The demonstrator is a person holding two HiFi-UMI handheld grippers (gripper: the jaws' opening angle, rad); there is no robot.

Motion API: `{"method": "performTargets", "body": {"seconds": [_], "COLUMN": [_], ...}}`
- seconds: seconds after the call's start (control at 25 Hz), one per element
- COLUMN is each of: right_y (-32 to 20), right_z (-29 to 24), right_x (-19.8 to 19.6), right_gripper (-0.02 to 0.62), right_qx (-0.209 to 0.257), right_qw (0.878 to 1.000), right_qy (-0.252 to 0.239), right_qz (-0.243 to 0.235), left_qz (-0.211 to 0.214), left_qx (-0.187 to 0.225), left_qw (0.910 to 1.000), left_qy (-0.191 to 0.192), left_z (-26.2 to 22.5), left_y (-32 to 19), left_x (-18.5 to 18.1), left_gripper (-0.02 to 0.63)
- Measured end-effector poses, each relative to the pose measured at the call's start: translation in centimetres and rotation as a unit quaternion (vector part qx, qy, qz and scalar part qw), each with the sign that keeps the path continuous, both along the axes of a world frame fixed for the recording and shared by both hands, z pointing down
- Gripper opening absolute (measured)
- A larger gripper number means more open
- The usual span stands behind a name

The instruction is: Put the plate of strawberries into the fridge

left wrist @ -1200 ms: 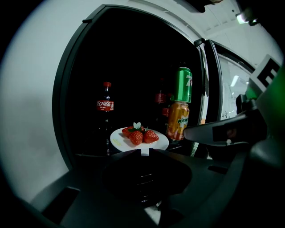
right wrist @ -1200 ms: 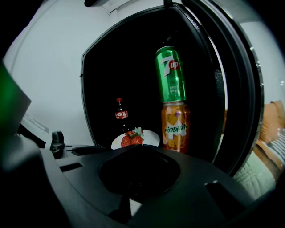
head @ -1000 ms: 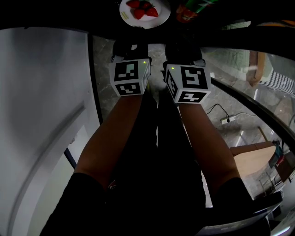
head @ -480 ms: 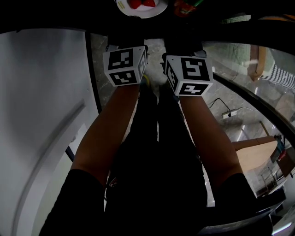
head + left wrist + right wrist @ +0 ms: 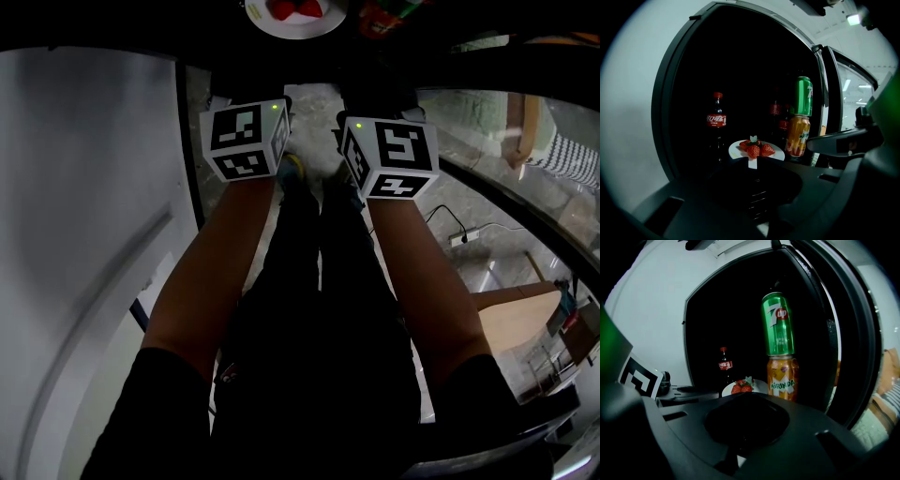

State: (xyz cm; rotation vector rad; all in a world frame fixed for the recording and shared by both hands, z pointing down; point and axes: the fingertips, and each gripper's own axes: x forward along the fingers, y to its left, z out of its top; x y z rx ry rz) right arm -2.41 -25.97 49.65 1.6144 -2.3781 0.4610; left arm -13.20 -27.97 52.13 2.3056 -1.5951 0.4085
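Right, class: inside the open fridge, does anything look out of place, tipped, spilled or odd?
One oddity: the green 7up can stands stacked upright on the orange Mirinda can, beside the white round plate of red strawberries. Stacked cans could topple. Nothing looks spilled or tipped.

Forearms forward, parallel; left hand-held gripper (image 5: pixel 248 117), right hand-held gripper (image 5: pixel 384 127) side by side (small gap).
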Motion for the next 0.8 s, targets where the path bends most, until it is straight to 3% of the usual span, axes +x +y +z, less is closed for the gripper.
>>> {"method": "performTargets", "body": {"seconds": [0.8], "right_y": [0.3], "right_z": [-3.8], "right_x": [-1.0], "right_gripper": [0.005], "right_qx": [0.043], "right_qw": [0.999], "right_qy": [0.010], "right_qz": [0.019], "left_qz": [0.029], "left_qx": [0.055], "left_qw": [0.9979], "left_qy": [-0.020], "left_z": [-4.9], "left_y": [0.0], "left_x": [-1.5], "left_gripper": [0.058]}}
